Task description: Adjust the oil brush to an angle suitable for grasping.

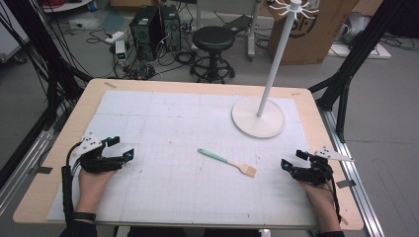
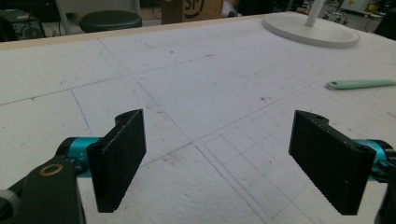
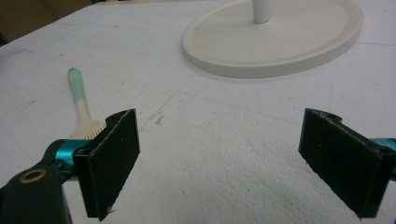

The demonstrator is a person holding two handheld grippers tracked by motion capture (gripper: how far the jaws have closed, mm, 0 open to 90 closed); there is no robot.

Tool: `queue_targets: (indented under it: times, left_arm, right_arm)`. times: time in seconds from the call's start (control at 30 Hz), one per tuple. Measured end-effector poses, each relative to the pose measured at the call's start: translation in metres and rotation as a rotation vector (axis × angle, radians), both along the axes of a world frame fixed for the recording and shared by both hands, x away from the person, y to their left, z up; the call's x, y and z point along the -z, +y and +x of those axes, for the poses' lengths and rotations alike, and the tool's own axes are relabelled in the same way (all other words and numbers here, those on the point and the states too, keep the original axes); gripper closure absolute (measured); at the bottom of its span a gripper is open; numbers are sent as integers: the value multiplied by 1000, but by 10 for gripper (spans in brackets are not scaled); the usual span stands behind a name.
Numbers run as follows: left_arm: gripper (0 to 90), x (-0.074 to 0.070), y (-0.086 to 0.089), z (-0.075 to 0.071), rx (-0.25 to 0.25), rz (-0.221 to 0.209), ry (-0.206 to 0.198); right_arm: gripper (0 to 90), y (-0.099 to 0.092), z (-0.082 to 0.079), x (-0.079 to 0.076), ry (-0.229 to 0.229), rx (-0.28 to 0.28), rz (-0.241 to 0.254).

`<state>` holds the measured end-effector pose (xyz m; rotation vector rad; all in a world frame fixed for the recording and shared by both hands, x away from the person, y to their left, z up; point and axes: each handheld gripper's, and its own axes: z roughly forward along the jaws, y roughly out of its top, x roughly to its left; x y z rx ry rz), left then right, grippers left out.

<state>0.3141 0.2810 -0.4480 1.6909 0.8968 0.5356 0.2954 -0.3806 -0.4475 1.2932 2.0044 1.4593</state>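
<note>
Both grippers open, brush (image 1: 228, 162) between, green handle up-left, bristles down-right

The cardboard box (image 1: 316, 29) on the floor behind the bench carries a round black printed mark, partly hidden by the white stand's pole; its letters cannot be made out from above; in the left gripper view the same box (image 2: 191, 8) shows large dark characters resembling "SP", cut off at the top edge.
</note>
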Motion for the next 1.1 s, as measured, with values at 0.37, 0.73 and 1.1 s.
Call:
queue_targets:
  times: [0.37,0.73,1.1]
  left_arm:
    - [190,0,-1,0,3,8,-4]
    - [190,0,0,0,3,1,-1]
    - [190,0,0,0,5,9,-3]
  right_arm:
    - [118,2,-1,-8,-15,-35,-10]
    - [118,13,2,-29,-39,-114,-38]
    - [119,20,7,-34,-38,-136,-51]
